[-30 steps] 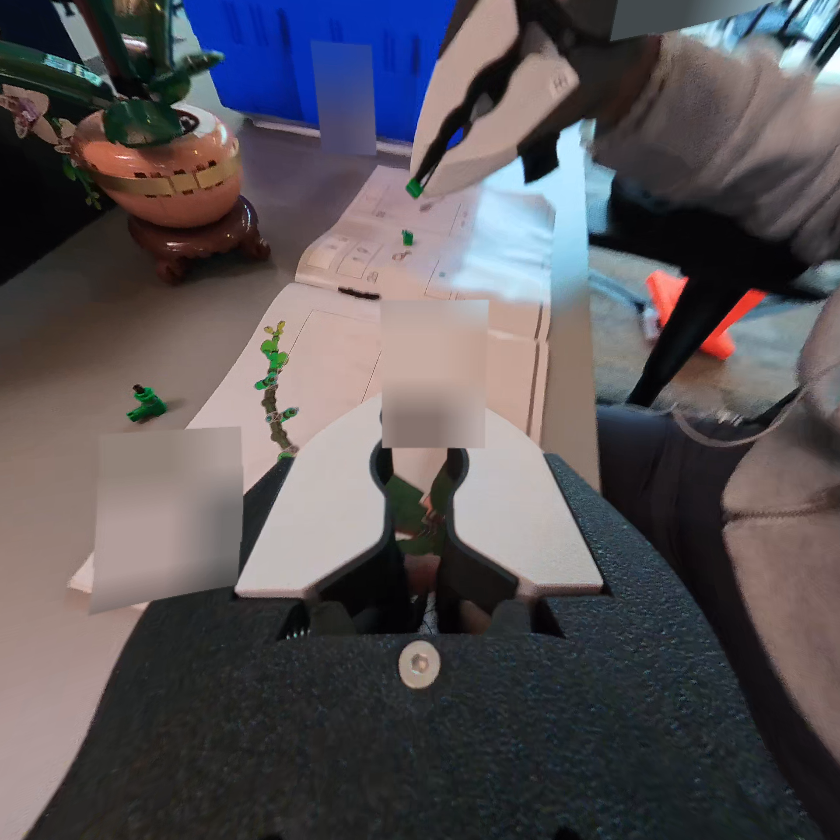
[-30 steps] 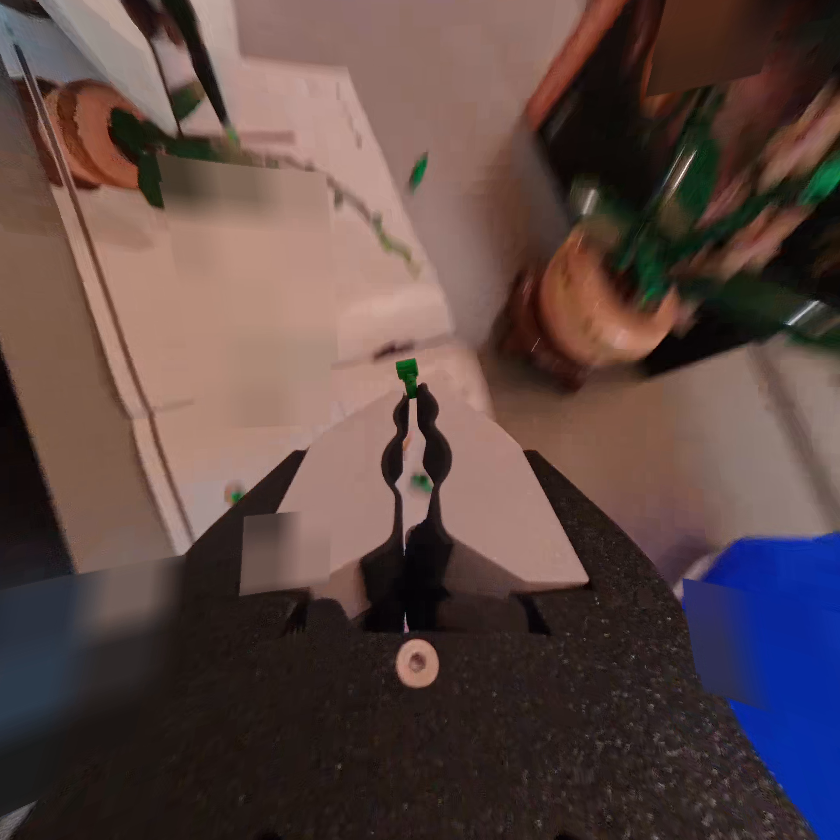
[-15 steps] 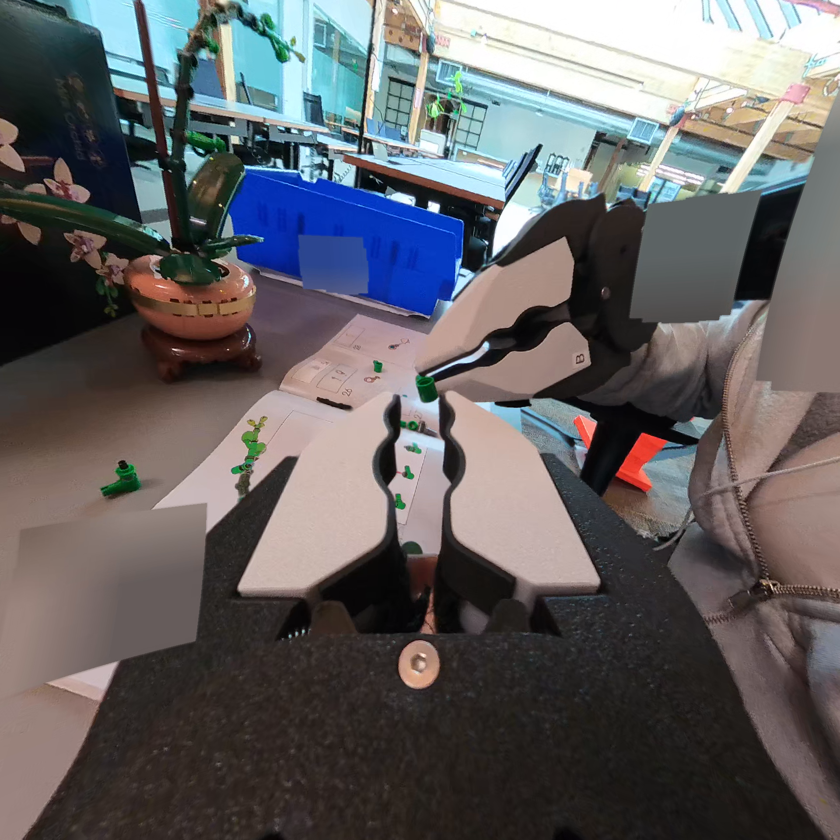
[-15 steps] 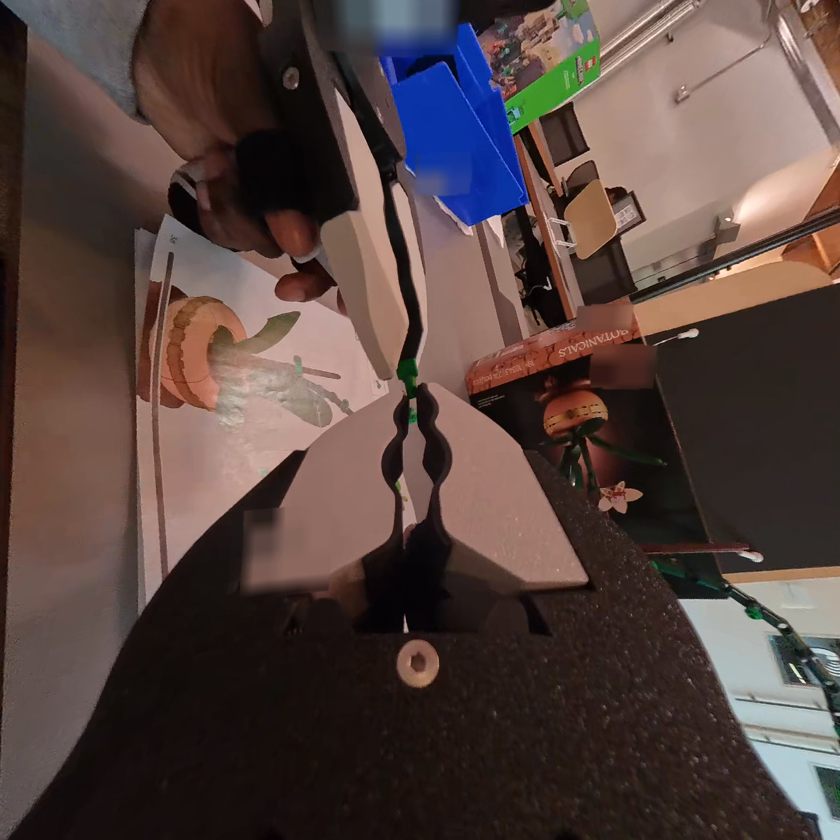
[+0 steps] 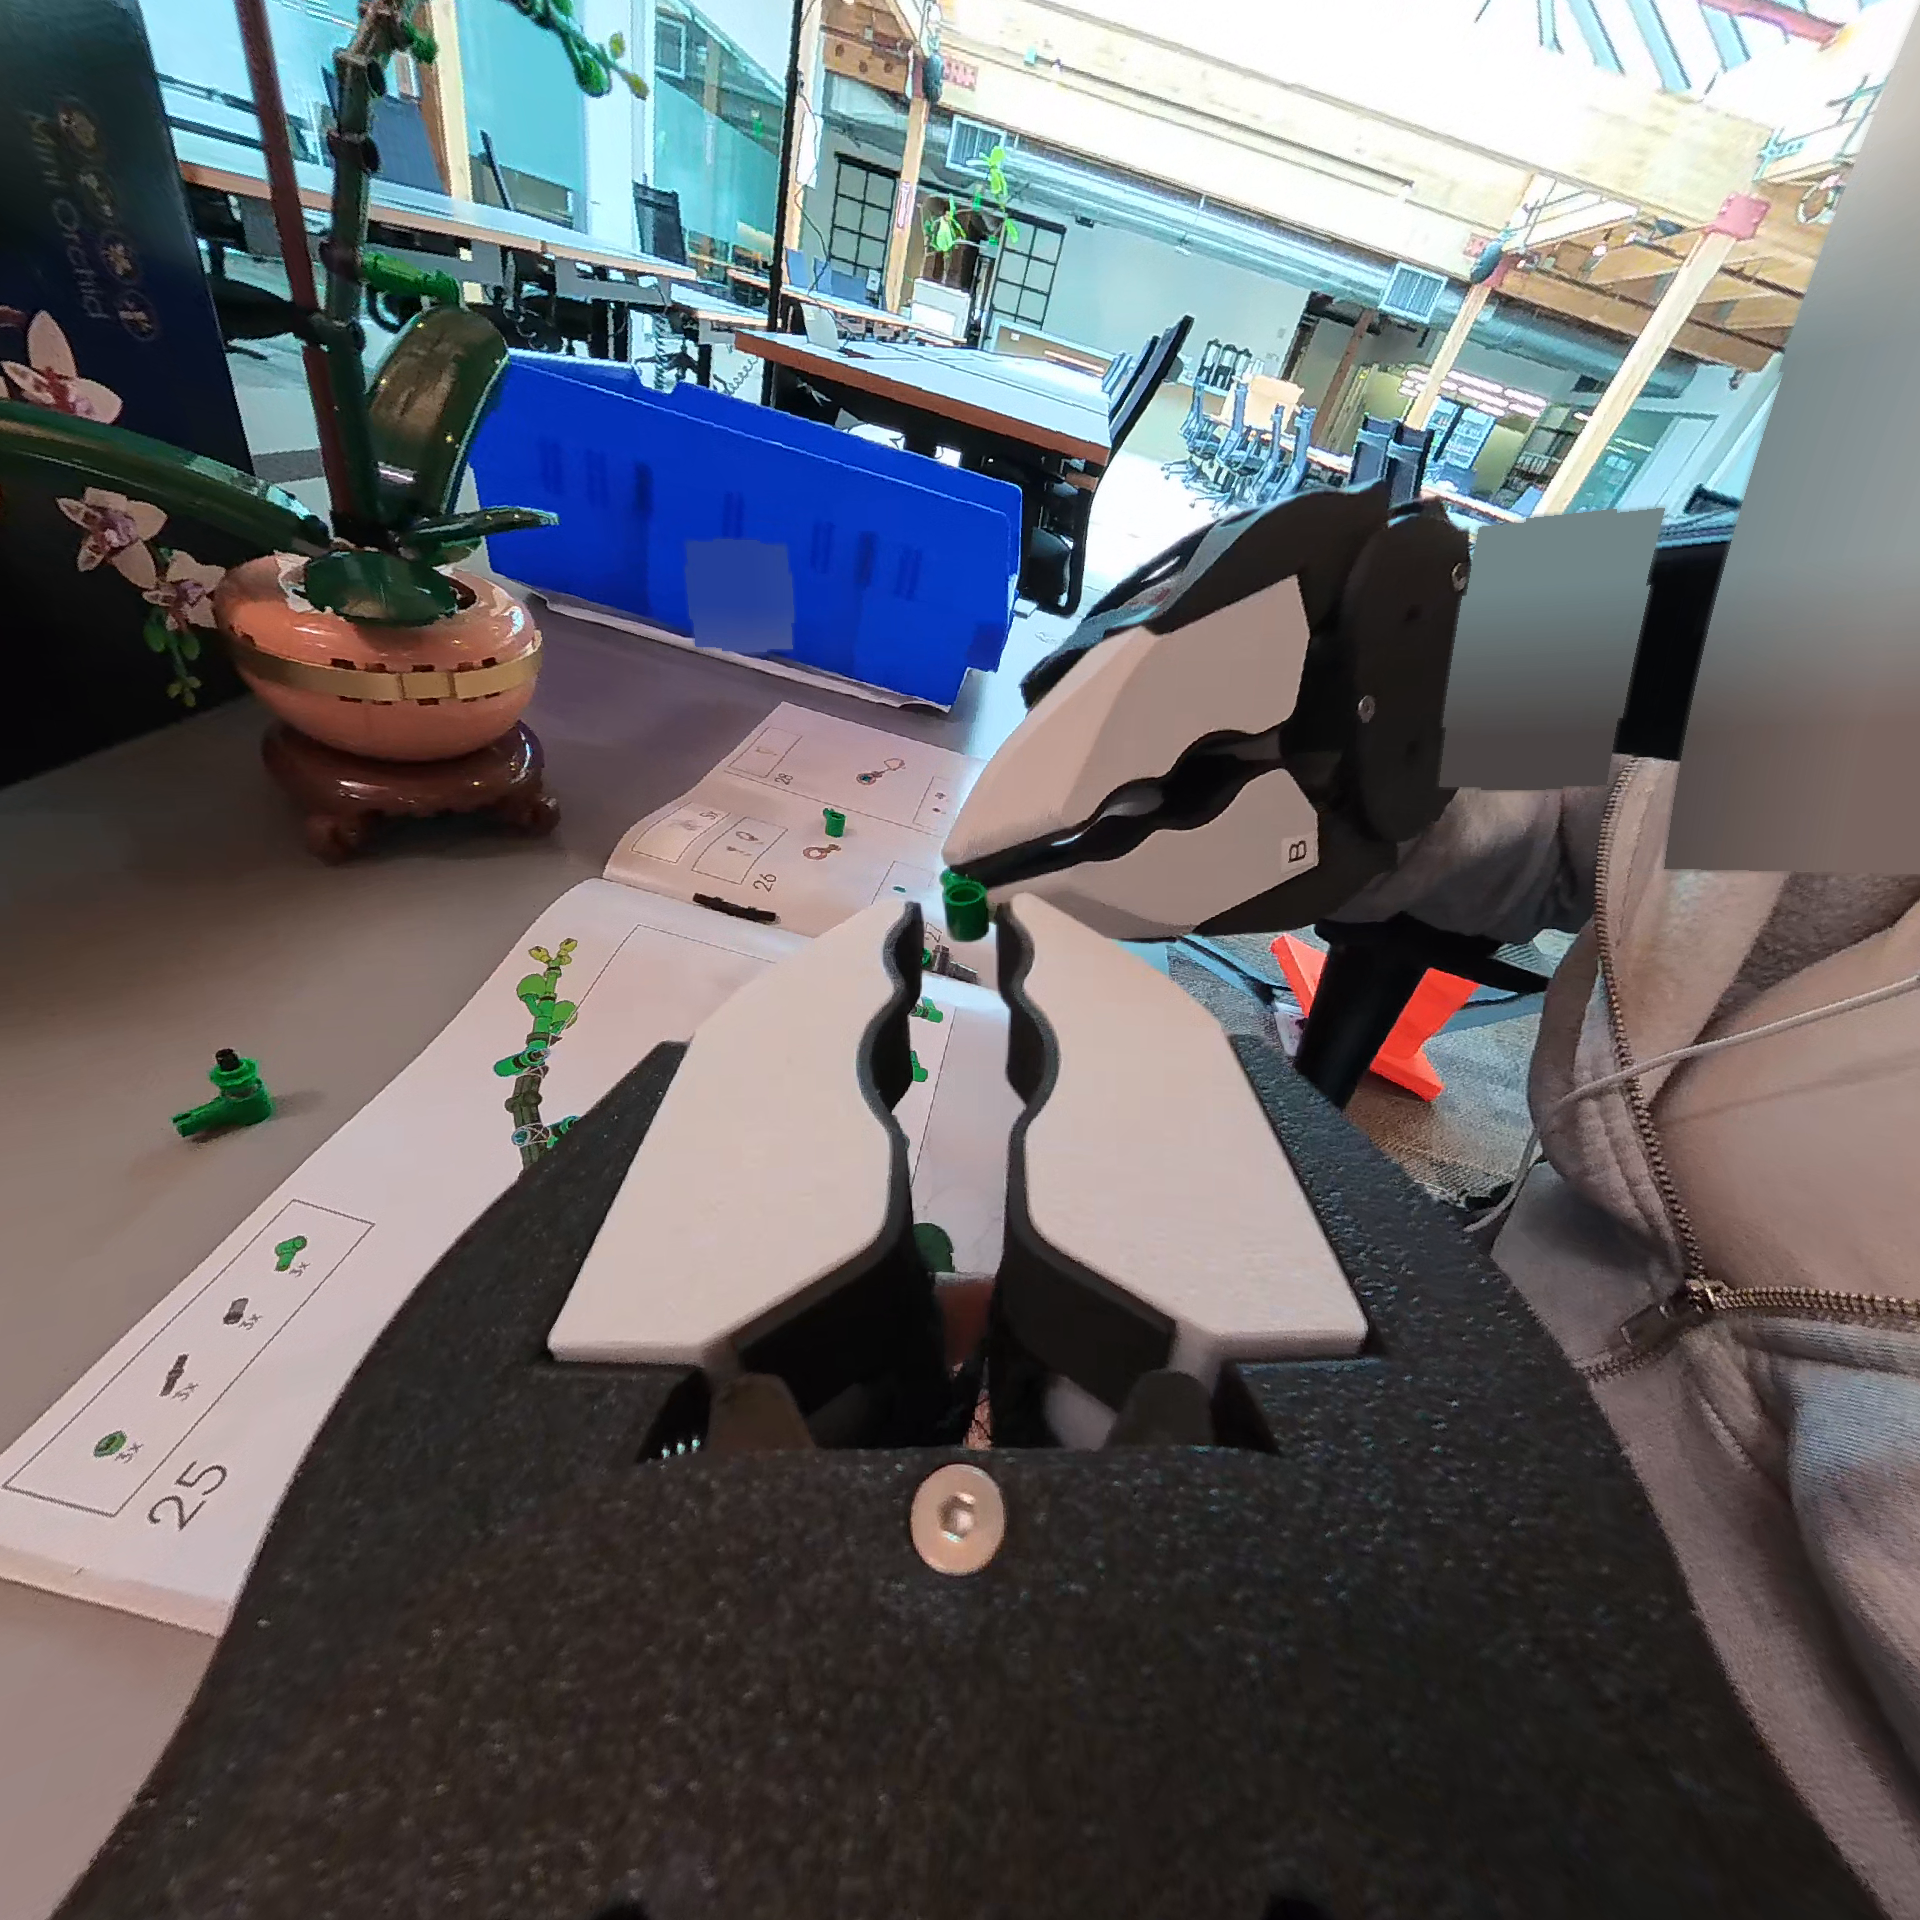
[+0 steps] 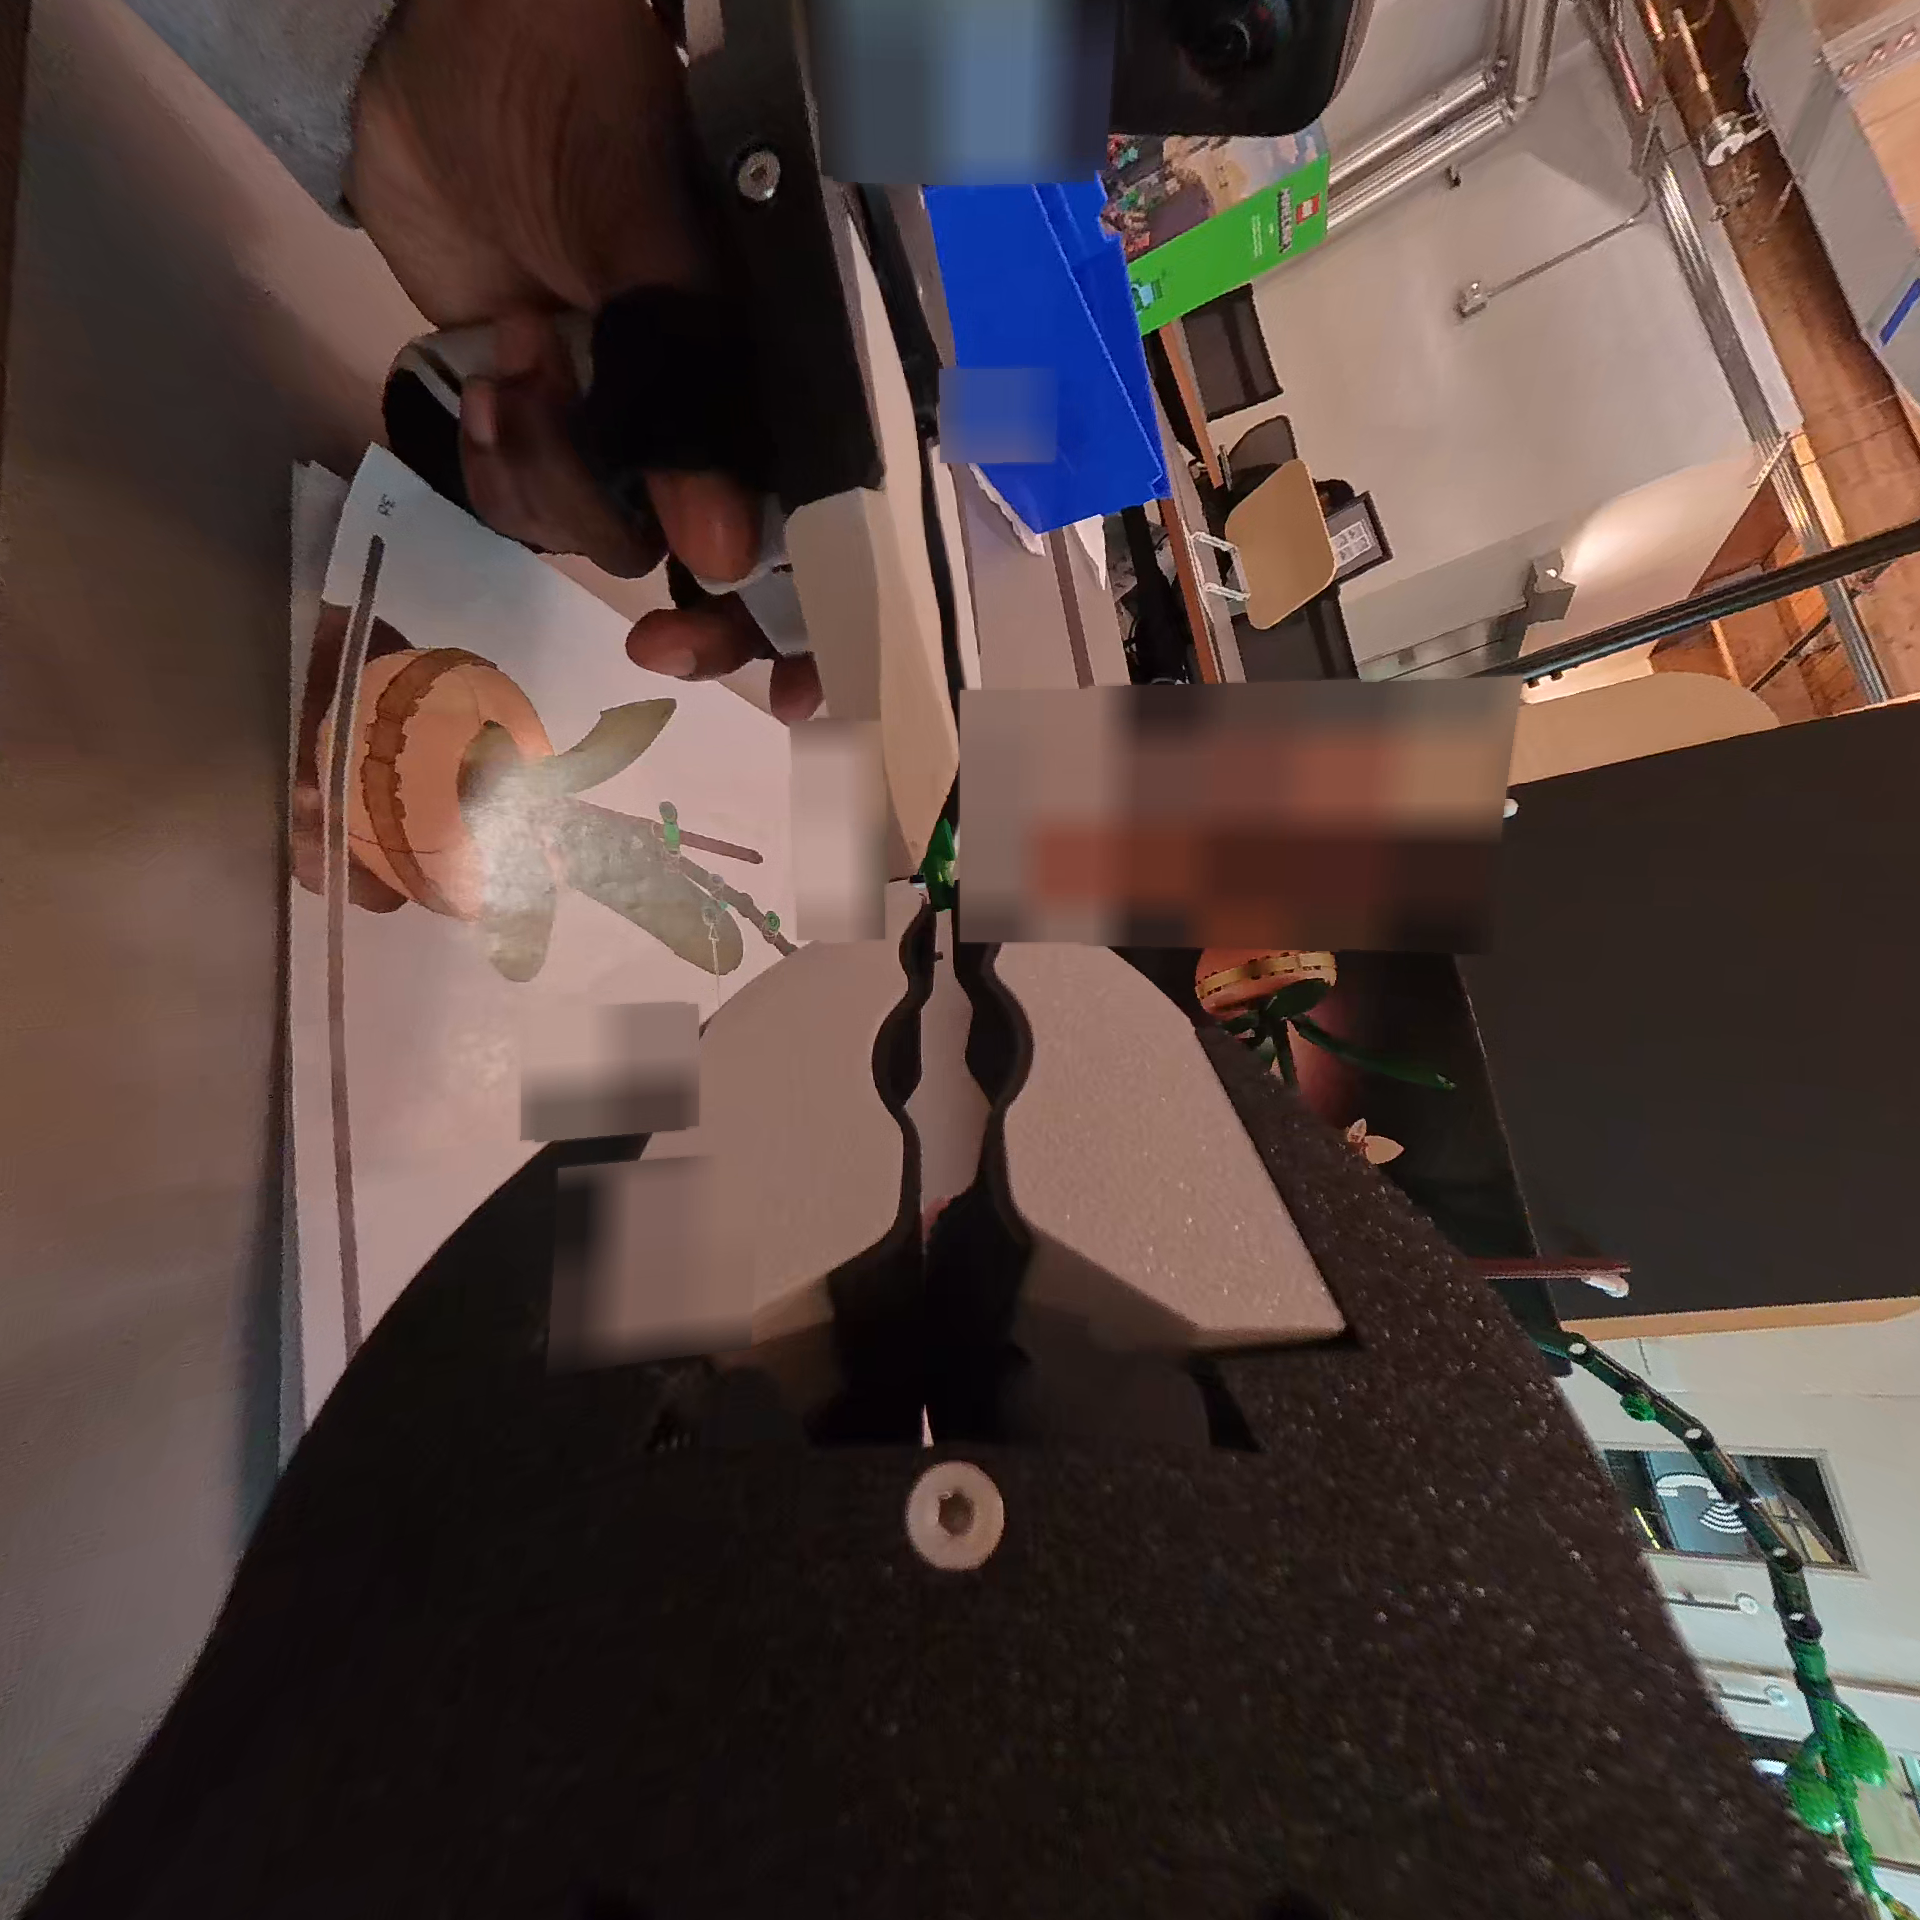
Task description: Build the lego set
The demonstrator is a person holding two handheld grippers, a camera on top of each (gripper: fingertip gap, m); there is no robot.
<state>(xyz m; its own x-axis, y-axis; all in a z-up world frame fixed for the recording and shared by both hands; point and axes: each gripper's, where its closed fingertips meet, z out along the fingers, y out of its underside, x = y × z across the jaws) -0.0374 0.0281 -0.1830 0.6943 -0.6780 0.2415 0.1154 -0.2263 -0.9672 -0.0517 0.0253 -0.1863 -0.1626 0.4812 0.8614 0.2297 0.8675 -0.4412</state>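
Right gripper [image 5: 961,883]: fingers pinching a small green stud piece [image 5: 964,906], now brought between the left gripper's [image 5: 956,920] tips. Left fingers have narrowed, spread either side, not visibly pressing it. Open instruction booklet [image 5: 665,987] lies on the surface beneath.

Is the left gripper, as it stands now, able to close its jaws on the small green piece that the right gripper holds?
Probably yes. The left gripper has its jaws apart, and the small green piece, pinched at the tip of the right gripper, sits right at that opening. Nothing stands between them.
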